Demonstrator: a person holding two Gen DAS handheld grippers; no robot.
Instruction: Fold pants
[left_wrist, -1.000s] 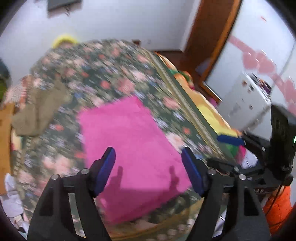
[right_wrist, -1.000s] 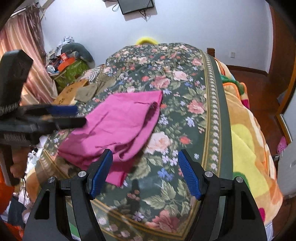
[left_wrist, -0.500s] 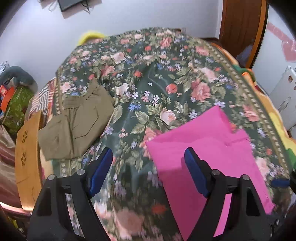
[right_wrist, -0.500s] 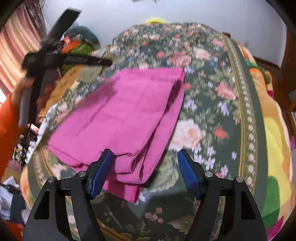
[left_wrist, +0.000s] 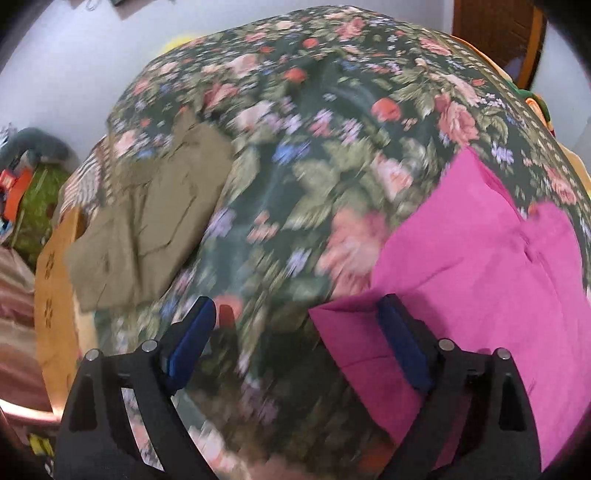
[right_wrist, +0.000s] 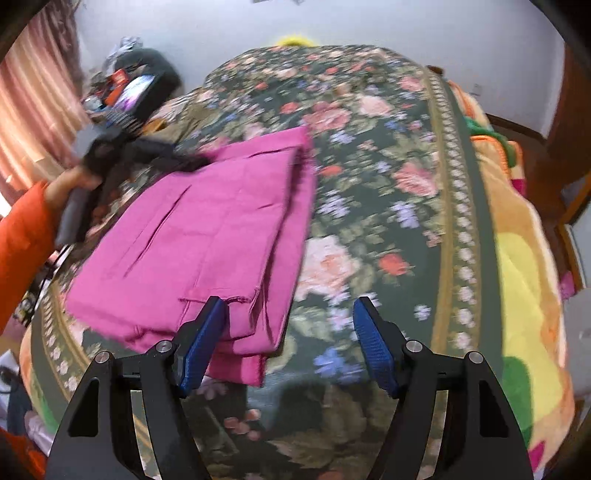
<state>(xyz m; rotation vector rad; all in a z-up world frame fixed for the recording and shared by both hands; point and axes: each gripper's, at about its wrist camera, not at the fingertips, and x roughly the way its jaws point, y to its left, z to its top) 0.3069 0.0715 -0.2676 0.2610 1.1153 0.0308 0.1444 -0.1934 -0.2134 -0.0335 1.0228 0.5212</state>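
The magenta pants (right_wrist: 207, 236) lie folded flat on the floral bedspread (right_wrist: 369, 184); they also show in the left wrist view (left_wrist: 480, 266) at the right. My left gripper (left_wrist: 295, 343) is open and empty, just left of the pants' near corner; its blurred body shows in the right wrist view (right_wrist: 122, 147) at the pants' far left edge. My right gripper (right_wrist: 290, 343) is open and empty, above the pants' near right corner.
Folded olive-brown pants (left_wrist: 155, 225) lie on the bed's left side. A wooden bed frame (left_wrist: 55, 295) and clutter (right_wrist: 136, 85) stand beyond the left edge. An orange-yellow blanket (right_wrist: 517, 258) hangs off the right side.
My left gripper has swung left across the bed, from over the pink pants toward the olive pants. My right gripper has moved closer to the pink pants' near edge.
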